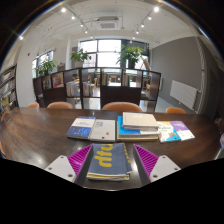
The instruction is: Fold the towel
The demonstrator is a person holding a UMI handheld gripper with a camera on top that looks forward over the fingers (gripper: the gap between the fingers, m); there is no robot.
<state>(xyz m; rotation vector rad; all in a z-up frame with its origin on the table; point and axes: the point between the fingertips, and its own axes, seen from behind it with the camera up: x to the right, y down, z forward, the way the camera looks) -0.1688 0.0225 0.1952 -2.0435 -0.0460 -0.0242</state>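
The towel point(107, 160) — a folded grey-blue piece with yellow lettering on its top face — lies flat on the table point(40, 135) at the near edge, directly between the two fingers of the gripper point(108, 163). The left pad point(78, 159) and the right pad point(146, 158), both magenta, stand at either side of the towel. The jaws are spread wide; whether the pads touch the towel's side edges cannot be told, and the towel rests on the table under its own weight.

Beyond the towel, toward the middle of the dark wooden table, lie a blue book point(81, 129) and a grey folded item point(103, 129) touching it on the right. Further right sits a stack of books point(138, 125) — the top one pale — and just beside that a colourful booklet point(179, 130) near the table's right edge.

Along the far edge stand orange chairs point(122, 106). Behind them are shelving units point(100, 84), potted plants point(130, 52) and bright windows point(100, 50).
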